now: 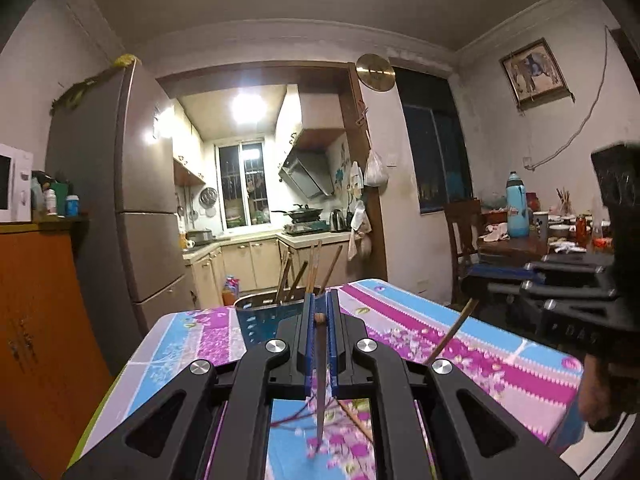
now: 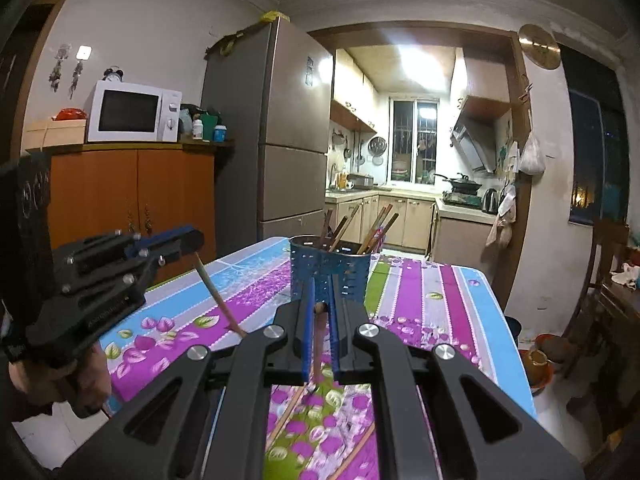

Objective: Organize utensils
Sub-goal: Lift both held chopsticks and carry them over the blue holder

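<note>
The left gripper (image 1: 320, 312) is pinching a single wooden chopstick (image 1: 321, 380) between its blue jaws, which are closed down narrow on it; the stick is hanging point-down through the jaws, its blunt top end showing just above them and its tip clear of the worktop (image 1: 500, 360). The right gripper (image 2: 320, 300) is doing the same with a second chopstick (image 2: 317, 344), its jaws likewise pressed narrow around the shaft. Each gripper is also showing in the other's view: the right gripper at the right edge of the left wrist view, the left gripper at the left edge of the right wrist view with its chopstick slanting down toward the cloth.

Both grippers are pointing toward the blue perforated utensil holder (image 2: 335, 268), which is standing upright near the far end of the worktop and is carrying several chopsticks (image 2: 374, 228) that are leaning out of its top. More loose chopsticks (image 2: 356, 454) are lying flat on the floral tablecloth (image 2: 432, 300) at the near end, below the right gripper. A person's hand (image 2: 60, 380) is gripping the handle of the left gripper.
</note>
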`<action>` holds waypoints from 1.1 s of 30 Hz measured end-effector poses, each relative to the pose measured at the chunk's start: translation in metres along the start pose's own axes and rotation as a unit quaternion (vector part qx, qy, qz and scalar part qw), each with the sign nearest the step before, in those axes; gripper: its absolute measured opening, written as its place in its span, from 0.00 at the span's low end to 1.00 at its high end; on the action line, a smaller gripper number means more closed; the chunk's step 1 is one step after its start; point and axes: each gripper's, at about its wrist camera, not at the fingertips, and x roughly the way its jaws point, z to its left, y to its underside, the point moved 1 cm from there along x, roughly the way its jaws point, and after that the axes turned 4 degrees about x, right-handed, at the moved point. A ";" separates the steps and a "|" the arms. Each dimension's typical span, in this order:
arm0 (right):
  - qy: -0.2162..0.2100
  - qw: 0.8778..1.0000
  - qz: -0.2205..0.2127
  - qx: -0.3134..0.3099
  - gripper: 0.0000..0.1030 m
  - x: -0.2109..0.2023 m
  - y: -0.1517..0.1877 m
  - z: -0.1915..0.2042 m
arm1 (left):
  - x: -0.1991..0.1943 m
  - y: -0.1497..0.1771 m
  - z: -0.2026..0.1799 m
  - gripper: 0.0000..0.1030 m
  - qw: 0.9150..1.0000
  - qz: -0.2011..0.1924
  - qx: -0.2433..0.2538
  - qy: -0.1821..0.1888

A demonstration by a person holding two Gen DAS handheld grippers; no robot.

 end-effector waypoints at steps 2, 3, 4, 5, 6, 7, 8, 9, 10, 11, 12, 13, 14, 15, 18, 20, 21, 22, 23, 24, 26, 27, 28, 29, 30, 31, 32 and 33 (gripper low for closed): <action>-0.001 1.000 0.011 -0.003 0.05 0.008 -0.007 -0.003 | 0.014 -0.009 0.008 0.07 1.000 0.014 -0.010 0.010; -0.005 1.000 0.020 -0.001 0.05 0.013 -0.010 -0.005 | 0.022 -0.012 0.012 0.07 0.999 0.026 -0.017 0.015; -0.006 1.000 0.030 0.001 0.05 0.020 -0.012 -0.006 | 0.027 -0.013 0.016 0.07 0.999 0.030 -0.021 0.017; -0.006 0.999 0.034 0.001 0.05 0.022 -0.010 -0.006 | 0.032 -0.015 0.020 0.07 0.999 0.034 -0.027 0.017; -0.007 0.999 0.042 0.003 0.05 0.026 -0.012 -0.008 | 0.036 -0.015 0.025 0.07 0.999 0.038 -0.031 0.017; -0.008 0.999 0.046 0.006 0.05 0.029 -0.013 -0.008 | 0.039 -0.017 0.028 0.07 0.999 0.039 -0.033 0.016; -0.008 0.999 0.049 0.006 0.05 0.032 -0.016 -0.010 | 0.041 -0.017 0.032 0.07 0.998 0.041 -0.034 0.015; -0.009 0.999 0.052 0.007 0.05 0.034 -0.021 -0.011 | 0.043 -0.019 0.034 0.07 0.999 0.042 -0.032 0.014; -0.010 0.999 0.052 0.009 0.05 0.034 -0.024 -0.012 | 0.044 -0.019 0.036 0.07 0.999 0.041 -0.031 0.013; -0.010 0.999 0.052 0.010 0.05 0.034 -0.028 -0.013 | 0.044 -0.024 0.037 0.07 0.999 0.039 -0.030 0.013; -0.010 0.999 0.052 0.011 0.05 0.034 -0.033 -0.015 | 0.045 -0.027 0.039 0.07 0.999 0.038 -0.033 0.014; -0.010 0.998 0.053 0.011 0.05 0.034 -0.035 -0.015 | 0.047 -0.030 0.042 0.07 0.999 0.037 -0.036 0.017; -0.012 0.998 0.057 0.014 0.05 0.035 -0.041 -0.016 | 0.048 -0.032 0.045 0.07 0.998 0.037 -0.040 0.018; -0.014 0.998 0.060 0.017 0.05 0.036 -0.046 -0.018 | 0.049 -0.035 0.047 0.07 0.998 0.037 -0.043 0.019; -0.015 0.998 0.064 0.025 0.05 0.042 -0.058 -0.023 | 0.056 -0.043 0.054 0.07 0.998 0.041 -0.051 0.023; -0.016 0.997 0.063 0.031 0.05 0.044 -0.064 -0.026 | 0.059 -0.044 0.057 0.07 0.997 0.045 -0.051 0.024; -0.018 0.998 0.059 0.033 0.05 0.045 -0.068 -0.027 | 0.061 -0.046 0.058 0.07 0.997 0.048 -0.053 0.024; -0.018 0.998 0.057 0.035 0.05 0.046 -0.072 -0.028 | 0.063 -0.046 0.060 0.07 0.997 0.050 -0.053 0.024; -0.018 0.998 0.054 0.035 0.05 0.047 -0.074 -0.027 | 0.064 -0.047 0.061 0.07 0.997 0.053 -0.054 0.025; -0.018 0.998 0.051 0.033 0.05 0.048 -0.076 -0.027 | 0.066 -0.048 0.063 0.07 0.996 0.057 -0.058 0.026; -0.021 0.998 0.048 0.032 0.05 0.050 -0.080 -0.026 | 0.066 -0.050 0.065 0.07 0.996 0.059 -0.059 0.026; -0.021 0.998 0.046 0.030 0.05 0.052 -0.082 -0.026 | 0.067 -0.051 0.065 0.07 0.996 0.061 -0.059 0.027; -0.022 0.998 0.045 0.029 0.05 0.055 -0.083 -0.026 | 0.067 -0.053 0.066 0.07 0.996 0.063 -0.059 0.029; -0.024 0.998 0.044 0.031 0.05 0.057 -0.085 -0.027 | 0.068 -0.054 0.066 0.07 0.996 0.065 -0.058 0.030; -0.026 0.998 0.042 0.033 0.05 0.059 -0.086 -0.028 | 0.070 -0.055 0.066 0.07 0.995 0.069 -0.057 0.031; -0.027 0.998 0.041 0.036 0.05 0.061 -0.087 -0.029 | 0.071 -0.057 0.067 0.07 0.995 0.072 -0.059 0.034; -0.028 0.998 0.038 0.039 0.05 0.064 -0.088 -0.030 | 0.073 -0.059 0.069 0.07 0.995 0.074 -0.061 0.035; -0.028 0.998 0.034 0.040 0.05 0.065 -0.089 -0.031 | 0.074 -0.060 0.070 0.07 0.995 0.075 -0.063 0.036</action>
